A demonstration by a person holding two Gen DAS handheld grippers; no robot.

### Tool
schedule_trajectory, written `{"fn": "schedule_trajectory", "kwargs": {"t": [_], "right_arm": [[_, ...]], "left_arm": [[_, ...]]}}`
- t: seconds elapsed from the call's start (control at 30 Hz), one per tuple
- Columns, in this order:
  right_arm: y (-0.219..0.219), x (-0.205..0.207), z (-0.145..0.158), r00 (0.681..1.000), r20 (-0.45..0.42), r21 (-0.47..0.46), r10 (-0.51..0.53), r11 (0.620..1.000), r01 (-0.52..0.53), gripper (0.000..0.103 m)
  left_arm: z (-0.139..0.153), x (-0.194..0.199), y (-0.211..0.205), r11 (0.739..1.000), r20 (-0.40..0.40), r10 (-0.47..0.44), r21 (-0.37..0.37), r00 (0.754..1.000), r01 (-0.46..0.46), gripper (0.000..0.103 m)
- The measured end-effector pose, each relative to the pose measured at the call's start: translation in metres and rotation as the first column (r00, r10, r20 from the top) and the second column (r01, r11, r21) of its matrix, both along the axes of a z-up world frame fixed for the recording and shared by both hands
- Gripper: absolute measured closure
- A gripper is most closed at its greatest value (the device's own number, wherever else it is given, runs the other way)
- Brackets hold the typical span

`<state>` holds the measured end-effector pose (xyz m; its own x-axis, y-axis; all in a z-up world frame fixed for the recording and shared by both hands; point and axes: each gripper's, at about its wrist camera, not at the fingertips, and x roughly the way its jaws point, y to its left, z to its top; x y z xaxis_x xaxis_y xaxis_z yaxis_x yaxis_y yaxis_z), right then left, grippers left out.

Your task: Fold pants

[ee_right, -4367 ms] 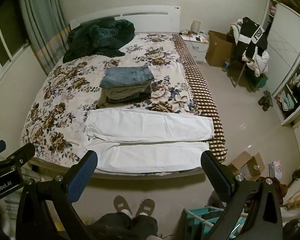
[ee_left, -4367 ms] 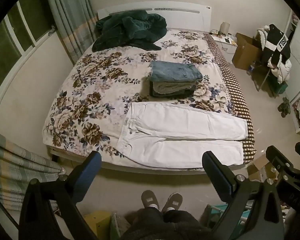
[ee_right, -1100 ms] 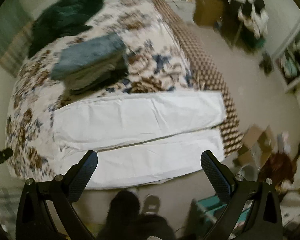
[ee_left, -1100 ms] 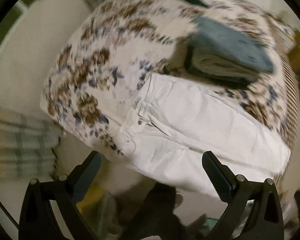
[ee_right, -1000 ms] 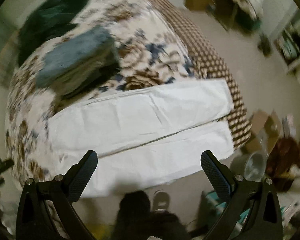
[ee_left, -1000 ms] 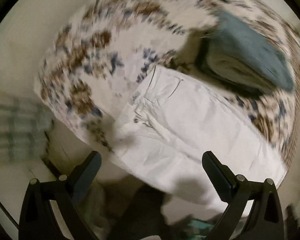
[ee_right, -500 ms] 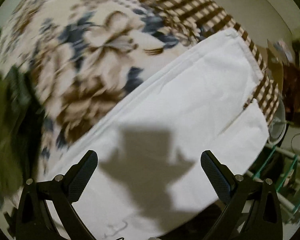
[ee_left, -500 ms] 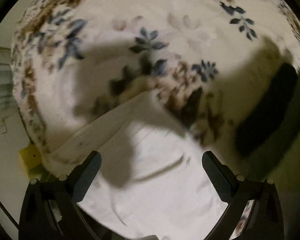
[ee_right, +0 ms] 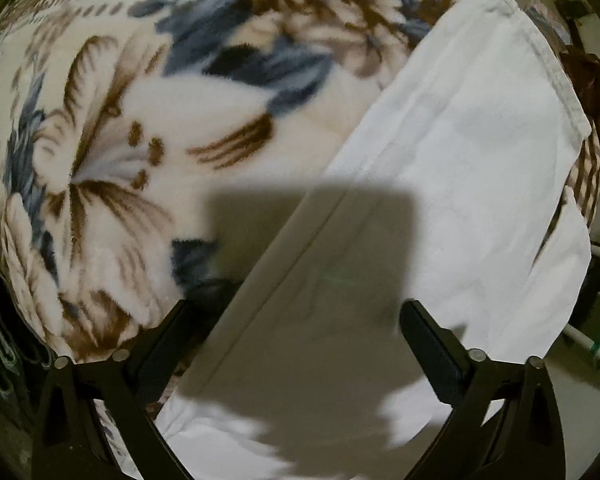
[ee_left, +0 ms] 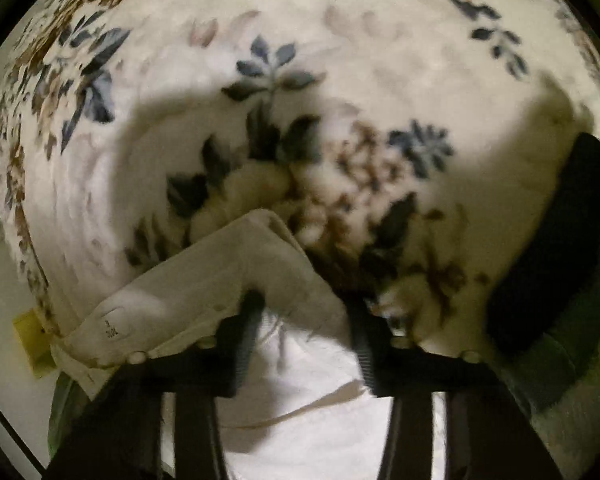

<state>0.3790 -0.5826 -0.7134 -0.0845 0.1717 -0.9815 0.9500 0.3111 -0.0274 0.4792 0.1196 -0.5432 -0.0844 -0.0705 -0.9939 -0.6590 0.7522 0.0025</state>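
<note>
A: Where are the white pants (ee_left: 204, 280) just now?

B: Spread on the bed (ee_left: 380, 60), on its flowered cover. Take the waistband as the mark. In the left wrist view its far corner is bunched up into a peak, and the left gripper (ee_left: 304, 316) stands straight over that peak with the cloth between its jaws. The jaws are closing; they look pressed against the fold, so I read it as a pinch taking hold.

A: And further right?

B: Away from the waistband, toward the hems, the right gripper (ee_right: 296, 332) hangs over the far leg (ee_right: 460, 140). Its jaws are wide and only beginning to close. One finger (ee_right: 168, 344) sits at the leg's far edge, where the cloth meets the cover; the other finger (ee_right: 432, 344) is over the leg itself. Nothing is pinched there yet.

A: So which step is this?

B: The first grasp, I'd judge: taking the far edge at both ends to lay one leg over the other.

A: What does the next move call for?

B: The right gripper must close on that edge seam. Then both should lift together and carry the far leg onto the near leg (ee_right: 560, 264), keeping the cloth taut.
</note>
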Motion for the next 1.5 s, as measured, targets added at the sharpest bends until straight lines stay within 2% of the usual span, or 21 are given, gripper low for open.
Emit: {"fn": "schedule_trajectory", "kwargs": {"t": [0.07,0.1,0.17,0.23,0.27,0.47,0.57,0.6,0.7,0.73,0.83,0.93,1.0,1.1,1.17,1.23,1.37,1.5], "right_arm": [[0.004,0.002,0.002,1.000,0.001,-0.005,0.011,1.000,-0.011,0.034],[0.006,0.004,0.005,1.000,0.006,-0.008,0.022,1.000,-0.022,0.042],[0.004,0.013,0.011,0.999,0.029,-0.009,0.041,0.999,-0.041,0.083],[0.010,0.017,0.021,0.996,0.063,0.001,0.055,0.998,-0.055,0.095],[0.011,0.017,0.028,0.995,0.076,-0.009,0.063,0.998,-0.063,0.096],[0.038,-0.005,0.087,0.974,0.175,-0.055,0.145,0.989,-0.138,0.098],[0.048,-0.031,0.116,0.954,0.236,-0.073,0.183,0.983,-0.170,0.099],[0.032,-0.051,0.121,0.948,0.256,-0.074,0.190,0.981,-0.177,0.099],[0.030,-0.096,0.142,0.930,0.293,-0.077,0.223,0.975,-0.210,0.099],[0.020,-0.129,0.154,0.924,0.299,-0.080,0.238,0.971,-0.224,0.099],[0.025,-0.191,0.160,0.918,0.297,-0.074,0.262,0.965,-0.251,0.099],[0.028,-0.245,0.142,0.924,0.265,-0.061,0.277,0.961,-0.270,0.099],[0.032,-0.272,0.122,0.928,0.239,-0.056,0.286,0.958,-0.281,0.099],[0.042,-0.296,0.088,0.927,0.203,-0.077,0.315,0.949,-0.306,0.099],[0.045,-0.305,0.069,0.925,0.185,-0.083,0.333,0.943,-0.323,0.099],[0.047,-0.316,0.049,0.928,0.172,-0.079,0.329,0.944,-0.320,0.099],[0.047,-0.333,0.024,0.936,0.161,-0.052,0.314,0.950,-0.309,0.098],[0.035,-0.352,0.017,0.948,0.185,0.009,0.259,0.964,-0.265,0.077]], "left_arm": [[0.010,-0.009,-0.003,1.000,0.032,-0.007,-0.010,0.999,0.007,0.078],[0.017,-0.014,-0.004,1.000,0.053,-0.016,-0.015,0.998,0.017,0.081],[0.033,-0.033,-0.003,0.999,0.104,-0.037,-0.019,0.994,0.039,0.083],[0.050,-0.050,-0.001,0.998,0.149,-0.040,-0.035,0.988,0.046,0.085],[0.060,-0.059,0.001,0.998,0.171,-0.039,-0.043,0.985,0.047,0.086],[0.132,-0.130,0.026,0.994,0.296,-0.009,-0.102,0.955,0.041,0.087],[0.155,-0.166,0.038,0.992,0.336,0.005,-0.123,0.942,0.039,0.087],[0.157,-0.177,0.041,0.991,0.340,0.010,-0.126,0.940,0.035,0.087],[0.157,-0.228,0.049,0.991,0.337,0.027,-0.130,0.941,0.018,0.087],[0.155,-0.245,0.053,0.991,0.330,0.038,-0.134,0.943,0.007,0.087],[0.136,-0.292,0.063,0.993,0.286,0.042,-0.115,0.957,-0.009,0.087],[0.101,-0.329,0.069,0.996,0.232,0.030,-0.088,0.972,-0.010,0.087],[0.072,-0.343,0.068,0.999,0.194,-0.004,-0.042,0.981,0.012,0.087],[0.035,-0.350,0.064,0.999,0.161,-0.053,0.011,0.985,0.052,0.087],[0.021,-0.350,0.063,0.997,0.155,-0.073,0.031,0.985,0.069,0.087],[0.016,-0.348,0.063,0.996,0.164,-0.080,0.039,0.983,0.075,0.086],[0.023,-0.346,0.059,0.992,0.167,-0.119,0.056,0.979,0.111,0.083],[0.041,-0.348,0.055,0.990,0.167,-0.128,0.072,0.978,0.117,0.073]]}}
